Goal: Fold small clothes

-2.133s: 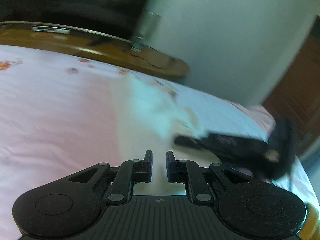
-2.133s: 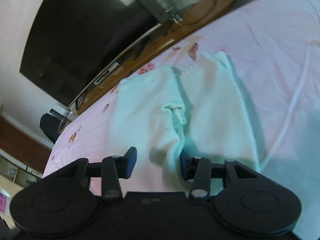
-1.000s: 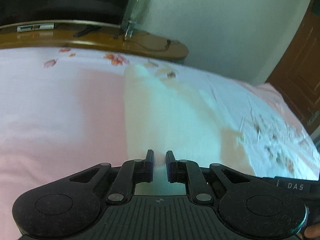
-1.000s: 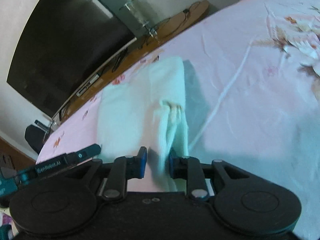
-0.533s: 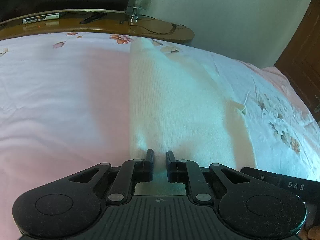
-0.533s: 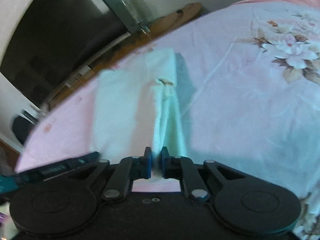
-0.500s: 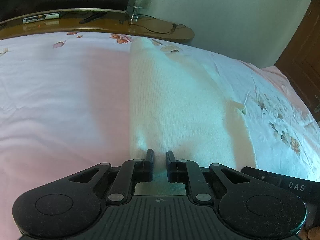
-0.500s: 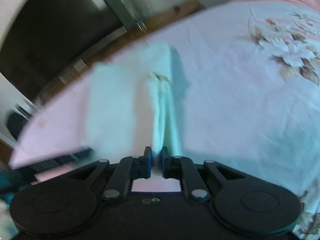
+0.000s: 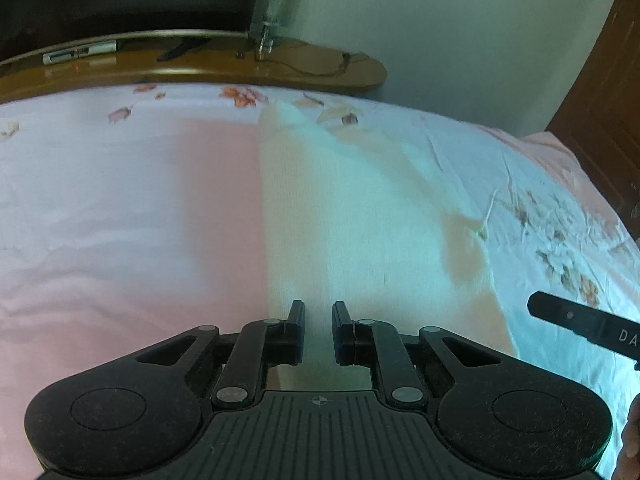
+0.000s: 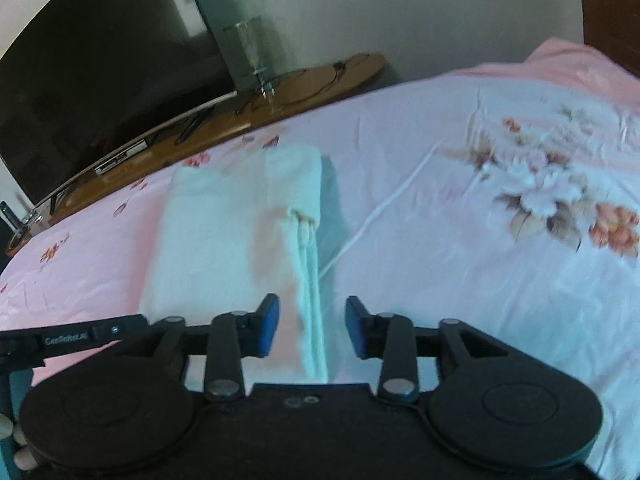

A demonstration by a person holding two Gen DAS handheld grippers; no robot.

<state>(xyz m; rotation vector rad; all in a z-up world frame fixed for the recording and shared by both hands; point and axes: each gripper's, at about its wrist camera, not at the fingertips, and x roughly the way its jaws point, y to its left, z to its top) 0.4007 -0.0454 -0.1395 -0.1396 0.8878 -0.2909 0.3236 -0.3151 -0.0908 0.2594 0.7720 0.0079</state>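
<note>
A small white knit garment (image 9: 360,224) lies folded lengthwise on the pink floral bedsheet (image 9: 120,216). It also shows in the right wrist view (image 10: 224,224), with its layered right edge (image 10: 310,280) running toward me. My left gripper (image 9: 318,320) sits over the garment's near end with its jaws narrowly apart and nothing pinched between them. My right gripper (image 10: 312,320) is open, its blue-padded fingers (image 10: 269,318) either side of the garment's layered right edge.
A wooden footboard shelf (image 9: 200,68) with a cable and a glass stand (image 9: 272,12) runs along the far side, under a dark TV (image 10: 100,60). The other gripper's finger (image 9: 580,320) shows at right. A wooden door (image 9: 608,80) stands at far right.
My right gripper has opened and let go of the garment's right edge, which now lies on the bed. My left gripper has stayed over the near end, jaws unchanged.
</note>
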